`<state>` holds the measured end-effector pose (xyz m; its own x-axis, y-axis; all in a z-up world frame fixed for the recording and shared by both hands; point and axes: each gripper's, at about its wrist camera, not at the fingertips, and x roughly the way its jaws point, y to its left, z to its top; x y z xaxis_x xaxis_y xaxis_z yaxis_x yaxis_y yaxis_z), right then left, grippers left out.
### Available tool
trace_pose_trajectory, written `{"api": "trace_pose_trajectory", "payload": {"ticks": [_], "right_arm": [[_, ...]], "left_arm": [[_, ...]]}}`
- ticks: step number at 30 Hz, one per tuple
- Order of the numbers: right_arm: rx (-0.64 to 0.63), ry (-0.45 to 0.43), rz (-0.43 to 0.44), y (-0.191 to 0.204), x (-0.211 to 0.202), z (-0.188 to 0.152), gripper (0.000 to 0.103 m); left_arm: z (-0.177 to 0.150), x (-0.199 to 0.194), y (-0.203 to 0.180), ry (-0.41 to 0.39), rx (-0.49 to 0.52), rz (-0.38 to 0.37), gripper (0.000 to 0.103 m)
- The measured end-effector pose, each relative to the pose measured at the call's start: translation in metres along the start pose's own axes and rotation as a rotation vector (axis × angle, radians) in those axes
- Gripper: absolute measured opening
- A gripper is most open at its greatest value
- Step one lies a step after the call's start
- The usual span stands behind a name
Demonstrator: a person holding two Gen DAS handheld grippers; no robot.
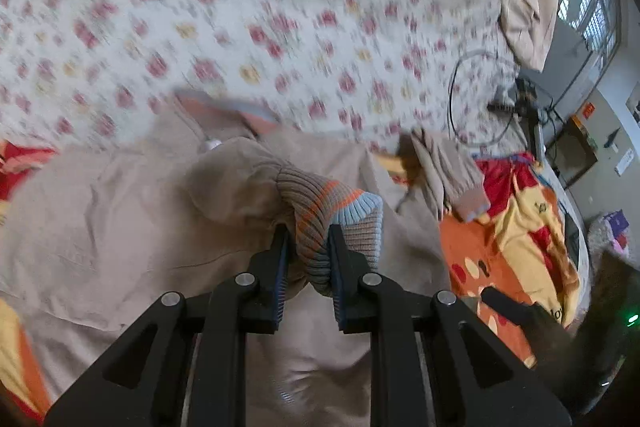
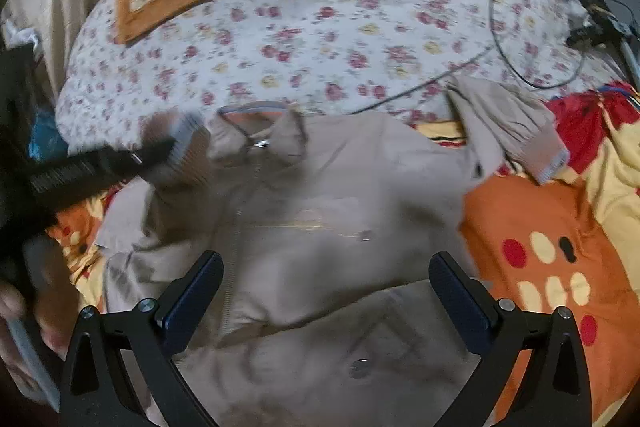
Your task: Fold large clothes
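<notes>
Jacket: beige zip jacket (image 2: 340, 211) lies front-up on the bed (image 2: 320, 39), partly over an orange-and-yellow blanket (image 2: 560, 227); collar (image 2: 256, 125) points toward the floral sheet.
Left tool: left tool (image 1: 308, 239) is pinching the ribbed striped cuff (image 1: 336, 223) of one sleeve; fabric bunched between the pads, sleeve lifted off the jacket body.
Right tool: right tool (image 2: 326, 287) has its jaws spread wide, nothing between them, hovering above the jacket's lower front.
Other sleeve: second sleeve (image 2: 516, 135) is loosely crumpled at the far shoulder, its cuff resting on the blanket, not yet folded in.
Step in hand: looks like carrying the held sleeve across the chest for the first fold.
How to do it well: keep the pinch on the cuff rib, not the thin shell; carry the cuff low and flat across so the sleeve creases at the shoulder seam; lay it straight, then let go.
Right tool's job: probably best used to pin the jacket body near the zip (image 2: 236, 227) so the pull doesn't drag the whole garment.
Risk: bunched cuff may land twisted; the cable (image 2: 496, 27) on the sheet is near the far shoulder, so keep fabric off it.
Blur: both views smeared, so fine detail is uncertain.
</notes>
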<state>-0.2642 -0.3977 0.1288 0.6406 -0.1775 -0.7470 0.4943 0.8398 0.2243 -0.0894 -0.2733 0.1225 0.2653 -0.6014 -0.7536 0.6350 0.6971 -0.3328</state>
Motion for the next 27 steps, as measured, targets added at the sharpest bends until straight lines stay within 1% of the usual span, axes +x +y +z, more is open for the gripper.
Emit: {"api": "trace_pose_trajectory", "payload": {"ticks": [1, 3, 4, 5, 7, 8, 9, 10, 11, 12, 13, 14, 16, 18, 19, 20, 21, 23, 24, 25, 26, 27], "right_arm": [[0.009, 0.005, -0.010, -0.005, 0.002, 0.000, 0.103], [0.024, 0.016, -0.019, -0.012, 0.006, -0.003, 0.103], [0.030, 0.025, -0.021, -0.014, 0.010, -0.004, 0.103], [0.032, 0.032, -0.022, -0.014, 0.011, -0.005, 0.103], [0.027, 0.043, -0.022, -0.012, 0.015, -0.006, 0.103], [0.022, 0.046, -0.020, -0.011, 0.016, -0.007, 0.103], [0.018, 0.049, -0.018, -0.008, 0.017, -0.007, 0.103], [0.016, 0.050, -0.013, -0.006, 0.018, -0.007, 0.103], [0.013, 0.051, -0.002, -0.003, 0.019, -0.007, 0.103], [0.011, 0.054, 0.005, -0.001, 0.020, -0.005, 0.103], [0.008, 0.057, 0.013, 0.001, 0.022, -0.005, 0.103], [0.000, 0.060, 0.022, 0.006, 0.025, -0.003, 0.103], [-0.025, 0.081, 0.037, 0.014, 0.036, 0.003, 0.103], [-0.063, 0.121, 0.019, 0.021, 0.053, 0.011, 0.103], [-0.084, 0.135, 0.002, 0.025, 0.062, 0.016, 0.103], [-0.107, 0.154, -0.017, 0.028, 0.075, 0.021, 0.103], [-0.128, 0.185, -0.028, 0.032, 0.090, 0.026, 0.103], [-0.150, 0.280, -0.039, 0.036, 0.123, 0.028, 0.102], [-0.148, 0.319, -0.015, 0.037, 0.136, 0.027, 0.098], [-0.130, 0.333, 0.048, 0.037, 0.144, 0.024, 0.078], [-0.104, 0.323, 0.094, 0.037, 0.144, 0.023, 0.063], [-0.092, 0.288, 0.092, 0.038, 0.138, 0.024, 0.056]], "left_arm": [[-0.003, 0.006, 0.001, 0.013, -0.006, -0.004, 0.017], [-0.009, 0.016, 0.005, 0.038, -0.010, -0.004, 0.023], [-0.010, 0.019, 0.007, 0.051, -0.012, 0.001, 0.035], [-0.012, 0.016, 0.013, 0.062, -0.025, 0.004, 0.044], [-0.016, 0.006, 0.021, 0.057, -0.033, -0.018, 0.045], [-0.017, -0.009, 0.027, 0.043, -0.021, -0.021, 0.050], [-0.020, -0.022, 0.032, 0.031, -0.003, -0.007, 0.056], [-0.023, -0.031, 0.036, 0.016, 0.015, 0.017, 0.069], [-0.028, -0.044, 0.042, -0.013, 0.035, 0.055, 0.074], [-0.035, -0.060, 0.052, -0.047, 0.054, 0.106, 0.074], [-0.039, -0.066, 0.059, -0.057, 0.063, 0.138, 0.074], [-0.046, -0.075, 0.069, -0.067, 0.070, 0.185, 0.074], [-0.061, -0.086, 0.095, -0.081, 0.065, 0.316, 0.074], [-0.074, -0.084, 0.125, -0.056, 0.025, 0.464, 0.074], [-0.079, -0.079, 0.141, -0.031, -0.006, 0.517, 0.074], [-0.082, -0.077, 0.150, -0.018, -0.027, 0.544, 0.074], [-0.085, -0.072, 0.165, -0.010, -0.069, 0.581, 0.074], [-0.090, -0.066, 0.185, -0.021, -0.142, 0.617, 0.074], [-0.092, -0.064, 0.192, -0.022, -0.175, 0.617, 0.074], [-0.095, -0.062, 0.202, -0.020, -0.222, 0.598, 0.074], [-0.097, -0.062, 0.209, -0.018, -0.247, 0.587, 0.074], [-0.100, -0.061, 0.215, -0.017, -0.273, 0.583, 0.074]]}}
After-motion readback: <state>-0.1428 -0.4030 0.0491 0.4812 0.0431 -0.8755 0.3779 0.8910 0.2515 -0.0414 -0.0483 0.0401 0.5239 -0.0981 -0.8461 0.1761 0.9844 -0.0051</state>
